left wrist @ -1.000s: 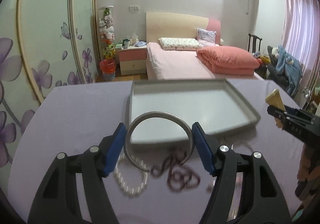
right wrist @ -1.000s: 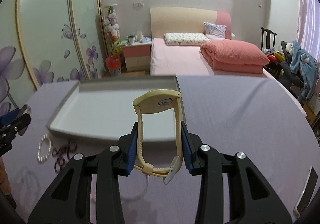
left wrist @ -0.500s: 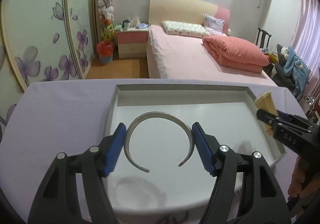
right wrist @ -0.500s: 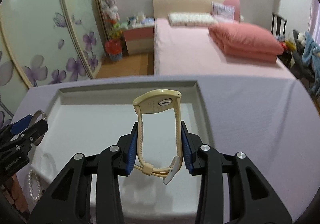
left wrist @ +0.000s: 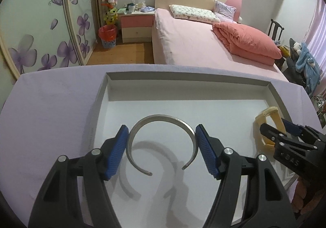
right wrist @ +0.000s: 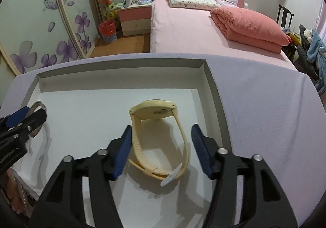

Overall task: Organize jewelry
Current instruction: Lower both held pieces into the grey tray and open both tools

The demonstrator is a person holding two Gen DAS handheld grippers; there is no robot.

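Left gripper (left wrist: 162, 149): clamps open silver metal bangle (left wrist: 161, 120) above white rectangular tray (left wrist: 203, 81). Right gripper (right wrist: 161, 148): jaws just opened, cream plastic wristwatch (right wrist: 159, 136) released between them.

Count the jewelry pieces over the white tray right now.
2: silver open metal bangle in the left claw; cream plastic wristwatch lying between the right claw's just-opened jaws. Others may be hidden.

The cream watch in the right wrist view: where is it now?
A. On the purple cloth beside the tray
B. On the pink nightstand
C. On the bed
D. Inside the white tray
D: the cream watch sits inside the white tray, between the right tongs, whose pads have just been opening and stand clear of it.
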